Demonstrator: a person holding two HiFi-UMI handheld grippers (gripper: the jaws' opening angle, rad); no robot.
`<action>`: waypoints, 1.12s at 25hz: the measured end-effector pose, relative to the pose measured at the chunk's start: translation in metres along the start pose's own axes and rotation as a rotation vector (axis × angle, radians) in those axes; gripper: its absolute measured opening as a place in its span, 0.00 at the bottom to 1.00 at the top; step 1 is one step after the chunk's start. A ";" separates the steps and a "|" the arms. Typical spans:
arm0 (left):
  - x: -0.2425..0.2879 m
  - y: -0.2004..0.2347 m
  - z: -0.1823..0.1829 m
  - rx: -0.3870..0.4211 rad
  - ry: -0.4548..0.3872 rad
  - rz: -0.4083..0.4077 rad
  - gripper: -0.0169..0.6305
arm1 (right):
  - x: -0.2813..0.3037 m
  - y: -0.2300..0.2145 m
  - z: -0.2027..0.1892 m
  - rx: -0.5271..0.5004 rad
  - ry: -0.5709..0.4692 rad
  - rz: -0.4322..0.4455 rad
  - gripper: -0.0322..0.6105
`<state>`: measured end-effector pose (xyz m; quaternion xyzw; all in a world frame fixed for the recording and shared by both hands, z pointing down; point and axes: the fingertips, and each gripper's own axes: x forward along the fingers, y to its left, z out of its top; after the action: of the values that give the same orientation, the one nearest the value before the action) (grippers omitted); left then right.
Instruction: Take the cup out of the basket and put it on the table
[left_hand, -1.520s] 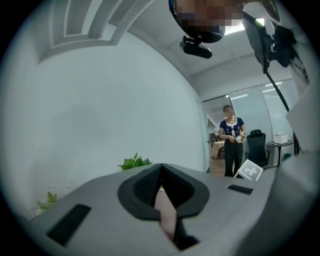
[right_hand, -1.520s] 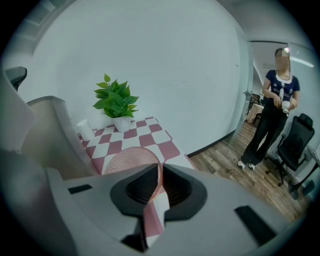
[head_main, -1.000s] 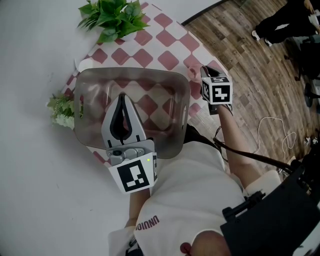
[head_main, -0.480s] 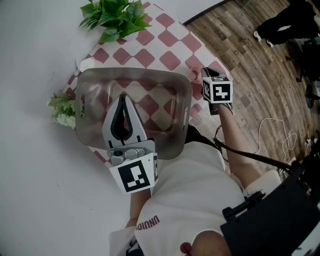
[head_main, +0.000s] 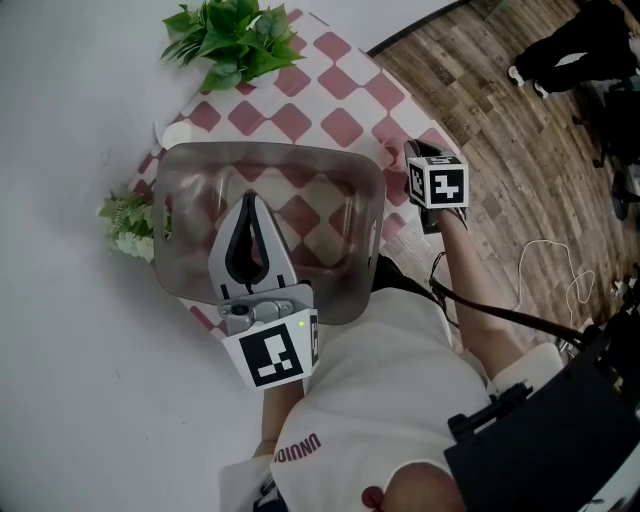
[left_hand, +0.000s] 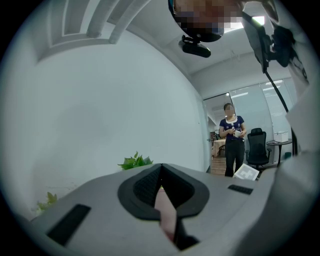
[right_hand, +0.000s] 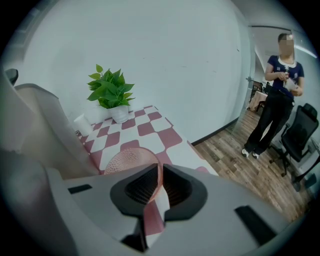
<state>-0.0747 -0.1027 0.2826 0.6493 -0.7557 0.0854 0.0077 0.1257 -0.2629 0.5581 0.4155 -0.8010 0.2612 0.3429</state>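
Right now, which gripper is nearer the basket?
Left. The left gripper hangs over the basket; the right gripper is off the basket's right side, holding the pink cup by its rim.

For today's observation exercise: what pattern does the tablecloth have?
The tablecloth is checked in pink and white. It shows best in the right gripper view.

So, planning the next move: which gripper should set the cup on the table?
Right. The right gripper grips the pink cup by its rim over the table; the left gripper is shut and empty over the basket.
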 end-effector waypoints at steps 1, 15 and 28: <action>0.000 -0.001 0.000 -0.001 0.001 -0.002 0.04 | 0.000 0.000 0.000 -0.001 0.002 0.004 0.12; -0.002 0.001 0.004 0.016 -0.026 -0.001 0.04 | -0.001 0.002 0.006 -0.005 0.003 0.017 0.13; -0.009 0.004 0.006 0.007 -0.050 -0.003 0.04 | -0.024 -0.002 0.026 -0.003 -0.079 -0.003 0.15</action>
<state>-0.0765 -0.0942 0.2751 0.6523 -0.7544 0.0719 -0.0134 0.1287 -0.2713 0.5238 0.4261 -0.8138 0.2427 0.3118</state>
